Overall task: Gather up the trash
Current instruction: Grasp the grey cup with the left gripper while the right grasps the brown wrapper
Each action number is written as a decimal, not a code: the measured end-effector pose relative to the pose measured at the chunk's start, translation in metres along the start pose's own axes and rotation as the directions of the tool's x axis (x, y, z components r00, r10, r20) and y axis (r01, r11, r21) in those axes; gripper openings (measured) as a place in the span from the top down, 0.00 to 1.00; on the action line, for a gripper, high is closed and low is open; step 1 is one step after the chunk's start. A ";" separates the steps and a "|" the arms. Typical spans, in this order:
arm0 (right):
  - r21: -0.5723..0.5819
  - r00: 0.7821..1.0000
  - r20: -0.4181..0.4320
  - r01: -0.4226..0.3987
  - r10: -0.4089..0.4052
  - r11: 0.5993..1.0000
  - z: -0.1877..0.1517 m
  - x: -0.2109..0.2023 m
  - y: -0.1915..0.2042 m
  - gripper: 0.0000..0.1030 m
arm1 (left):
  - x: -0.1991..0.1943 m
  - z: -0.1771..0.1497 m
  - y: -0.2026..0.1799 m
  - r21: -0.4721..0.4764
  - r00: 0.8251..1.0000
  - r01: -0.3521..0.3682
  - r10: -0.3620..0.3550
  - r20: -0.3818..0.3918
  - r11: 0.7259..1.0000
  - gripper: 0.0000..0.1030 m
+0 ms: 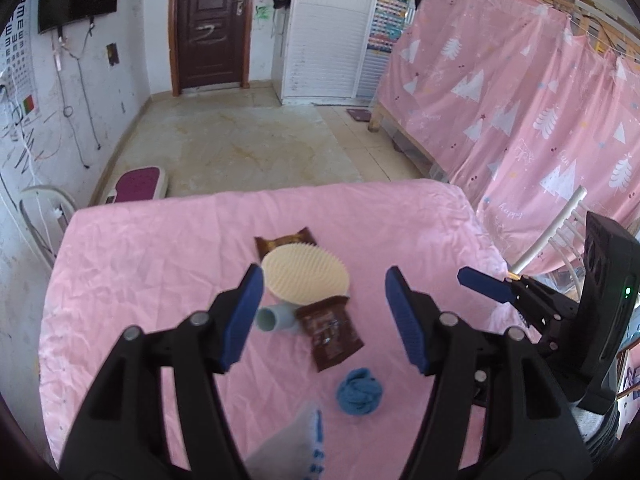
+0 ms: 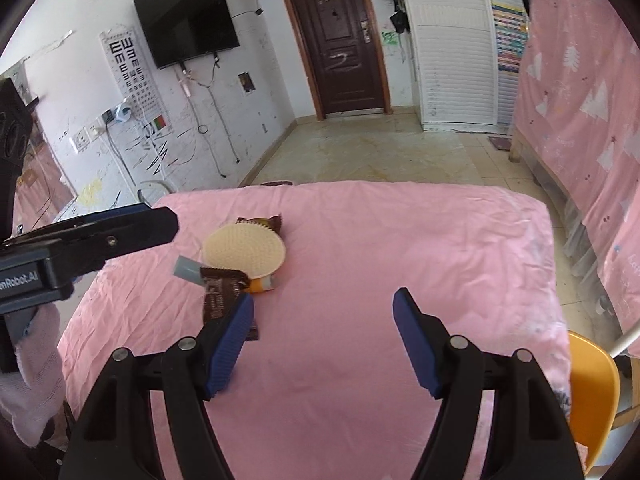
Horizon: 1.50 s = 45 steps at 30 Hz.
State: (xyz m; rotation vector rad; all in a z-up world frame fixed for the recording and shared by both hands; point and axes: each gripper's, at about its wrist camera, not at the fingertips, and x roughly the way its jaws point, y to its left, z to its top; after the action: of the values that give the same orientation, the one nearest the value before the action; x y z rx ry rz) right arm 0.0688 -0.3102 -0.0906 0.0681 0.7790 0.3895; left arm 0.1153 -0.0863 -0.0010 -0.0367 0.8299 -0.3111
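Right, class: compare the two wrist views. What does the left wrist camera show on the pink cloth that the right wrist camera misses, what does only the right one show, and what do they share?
Only the left wrist view shows the blue crumpled ball and a white mesh item with blue print near the bottom edge.

Only the right wrist view shows the orange-capped item beside the wrappers, and an orange chair.

Both show the cream bristled brush, the near brown wrapper, a second brown wrapper behind the brush, and the grey tube.
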 end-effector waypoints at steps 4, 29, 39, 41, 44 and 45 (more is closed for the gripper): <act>-0.024 0.999 -0.027 -0.024 0.023 0.999 0.003 0.013 0.015 0.39 | 0.004 -0.004 0.016 -0.025 1.000 0.001 -0.001 -0.015 1.000 0.41; -0.113 0.983 -0.173 -0.077 0.057 0.991 0.008 0.076 0.075 0.54 | 0.025 -0.015 0.065 -0.122 0.996 0.046 -0.055 -0.068 0.991 0.41; -0.047 0.989 -0.135 -0.065 0.058 0.997 0.010 0.063 0.052 0.72 | 0.029 -0.017 0.061 -0.103 0.994 0.069 -0.077 -0.074 0.992 0.41; -0.015 0.993 -0.110 -0.050 0.048 0.999 0.013 0.054 0.038 0.72 | 0.031 -0.019 0.057 -0.085 0.994 0.073 -0.080 -0.077 0.994 0.41; 0.010 0.996 -0.082 -0.033 0.034 0.999 0.015 0.040 0.021 0.72 | 0.037 -0.021 0.048 -0.048 0.993 0.070 -0.074 -0.089 0.996 0.41; 0.015 0.997 -0.070 -0.026 0.027 1.000 0.016 0.035 0.016 0.72 | 0.040 -0.022 0.045 -0.035 0.993 0.067 -0.071 -0.096 0.997 0.41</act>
State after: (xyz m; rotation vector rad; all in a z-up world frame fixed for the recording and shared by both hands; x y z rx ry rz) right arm 0.0973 -0.2813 -0.0996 0.0787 0.8510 0.4131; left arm 0.1357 -0.0532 -0.0514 -0.0804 0.9310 -0.3672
